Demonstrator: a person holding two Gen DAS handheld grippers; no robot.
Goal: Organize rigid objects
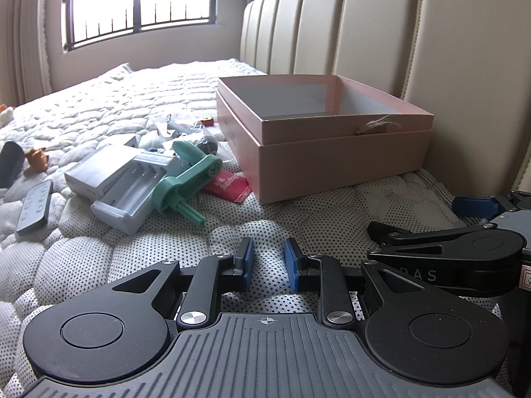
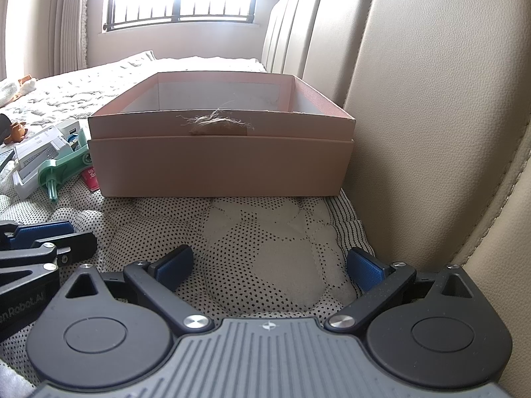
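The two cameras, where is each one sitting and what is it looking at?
Left wrist: sits low on the left gripper, over the bed, facing the toy pile and green crank; its open fingers and part of the right gripper show.
Right wrist: sits low on the right gripper, facing the pink box by the headboard; its wide-open fingers show.
Shared: box, crank, window.

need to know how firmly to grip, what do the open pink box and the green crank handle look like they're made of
Open pink box: looks like matte paperboard, with thin straight walls, crisp folded edges and a torn, fraying patch on its front rim. Green crank handle: apparently moulded hard plastic, smooth and semi-matte, with rounded uniform shapes.
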